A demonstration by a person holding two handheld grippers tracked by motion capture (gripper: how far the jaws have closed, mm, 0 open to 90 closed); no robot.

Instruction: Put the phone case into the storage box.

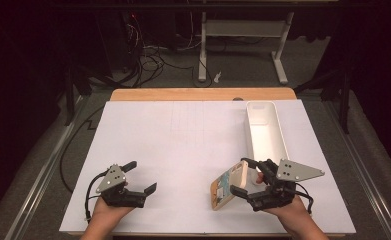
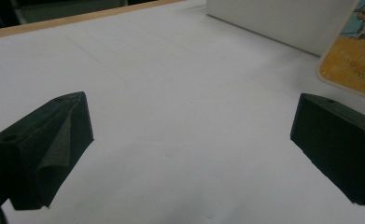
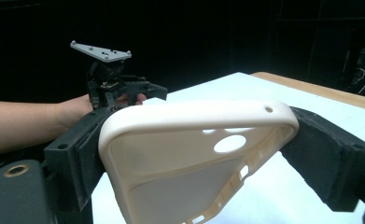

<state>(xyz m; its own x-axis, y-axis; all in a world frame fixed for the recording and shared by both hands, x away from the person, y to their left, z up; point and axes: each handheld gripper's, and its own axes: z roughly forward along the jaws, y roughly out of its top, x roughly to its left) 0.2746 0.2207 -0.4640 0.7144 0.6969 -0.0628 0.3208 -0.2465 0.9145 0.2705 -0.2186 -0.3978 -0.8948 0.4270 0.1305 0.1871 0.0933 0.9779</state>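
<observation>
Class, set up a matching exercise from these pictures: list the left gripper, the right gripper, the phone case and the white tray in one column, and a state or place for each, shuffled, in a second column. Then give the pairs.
1. left gripper
2. right gripper
3. phone case
4. white tray

A. on the table's far right part
B. jaws apart, holding nothing
C. clamped between two jaws
D. shut on a cream item

Pairs: 1-B, 2-D, 3-C, 4-A
</observation>
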